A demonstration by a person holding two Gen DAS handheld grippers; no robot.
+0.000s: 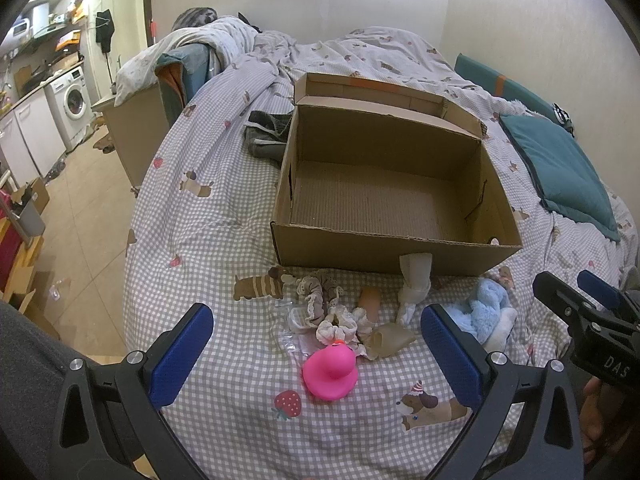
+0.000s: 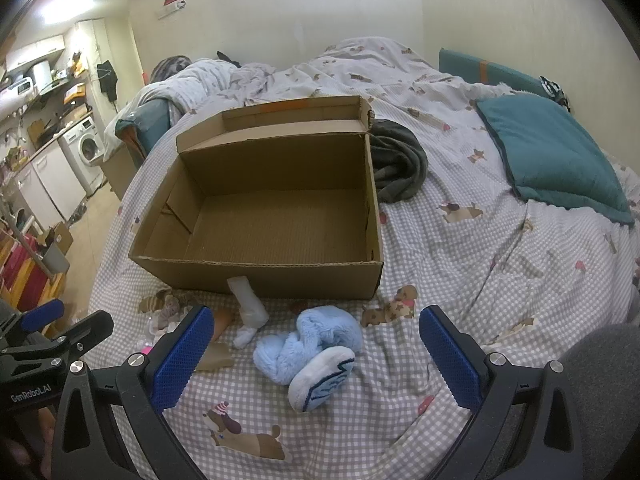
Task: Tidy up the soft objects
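An open, empty cardboard box stands on the bed; it also shows in the right wrist view. In front of it lie a pink rubber duck, frilly scrunchies, a white knotted cloth, a beige sock and a fluffy blue slipper. My left gripper is open and empty, hovering over the duck and scrunchies. My right gripper is open and empty, hovering over the blue slipper.
The bed has a checked dog-print cover. A teal cushion lies at the right. Dark grey clothing lies beside the box. The bed's left edge drops to a floor with a washing machine and cabinets.
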